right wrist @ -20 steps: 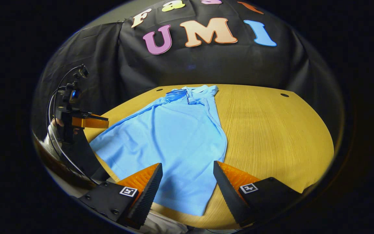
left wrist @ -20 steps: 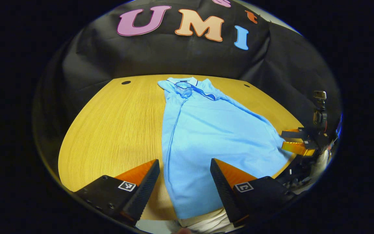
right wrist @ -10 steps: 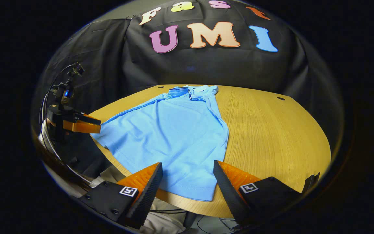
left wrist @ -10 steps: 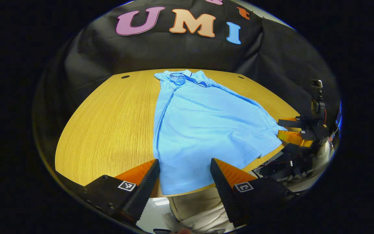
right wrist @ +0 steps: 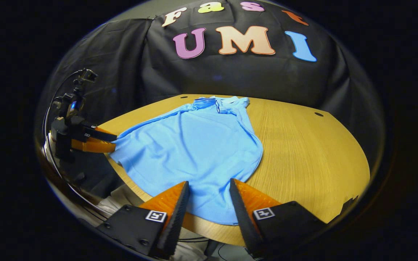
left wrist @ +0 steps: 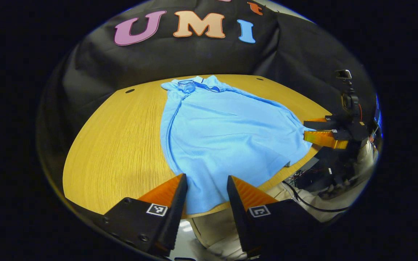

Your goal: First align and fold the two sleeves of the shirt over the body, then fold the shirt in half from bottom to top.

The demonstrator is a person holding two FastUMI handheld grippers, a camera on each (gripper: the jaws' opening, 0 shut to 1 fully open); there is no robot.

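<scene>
A light blue polo shirt (left wrist: pixel 227 134) lies flat on the round wooden table (left wrist: pixel 122 145), collar (left wrist: pixel 194 82) at the far side and both sleeves folded over the body. My left gripper (left wrist: pixel 207 176) is open at the table's near edge, with the shirt's bottom hem between its fingers. My right gripper (right wrist: pixel 209 181) is open too, its fingers either side of the hem of the shirt (right wrist: pixel 194 145) at the other bottom corner. Each view shows the other gripper at the shirt's side edge: the right gripper (left wrist: pixel 305 129), the left gripper (right wrist: pixel 114 142).
Bare wood (right wrist: pixel 303 152) stretches to the right of the shirt in the right gripper view. Small cable holes (left wrist: pixel 130 91) (right wrist: pixel 318 114) sit near the far rim. Below the near edge are a person's light trousers (left wrist: pixel 212 228) and cables (left wrist: pixel 303 203).
Both grippers have drawn back toward the table's near edge, over the bottom hem. Their fingers have narrowed around the hem corners but still stand apart.
</scene>
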